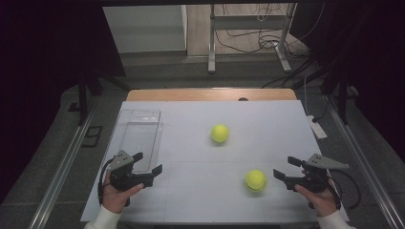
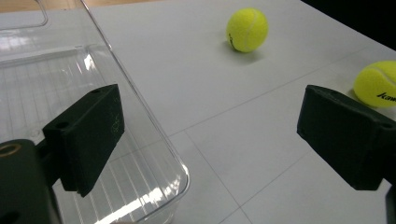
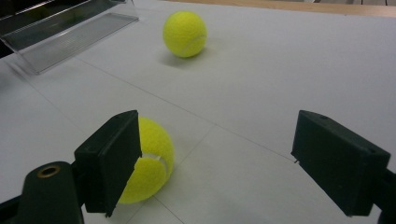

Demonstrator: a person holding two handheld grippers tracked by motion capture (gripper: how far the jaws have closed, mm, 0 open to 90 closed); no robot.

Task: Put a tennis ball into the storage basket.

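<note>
Two yellow tennis balls lie on the white table. The far ball [image 1: 219, 133] [image 2: 247, 29] [image 3: 185, 33] rests near the table's middle. The near ball [image 1: 255, 180] [image 2: 376, 84] [image 3: 149, 161] sits just left of my right gripper [image 1: 285, 168] [image 3: 215, 163], which stands open, its left jaw partly covering the ball. My left gripper [image 1: 147, 162] [image 2: 210, 135] is open at the near left, beside the near end of a clear plastic bin [image 1: 138, 138] [image 2: 56, 93] [image 3: 65, 28], with nothing between its jaws.
The white table [image 1: 200, 200] has a wooden strip [image 1: 210, 94] at its far edge. A white device [image 1: 316, 127] lies off the right edge. Metal frame legs [image 1: 211, 43] and cables stand on the floor beyond.
</note>
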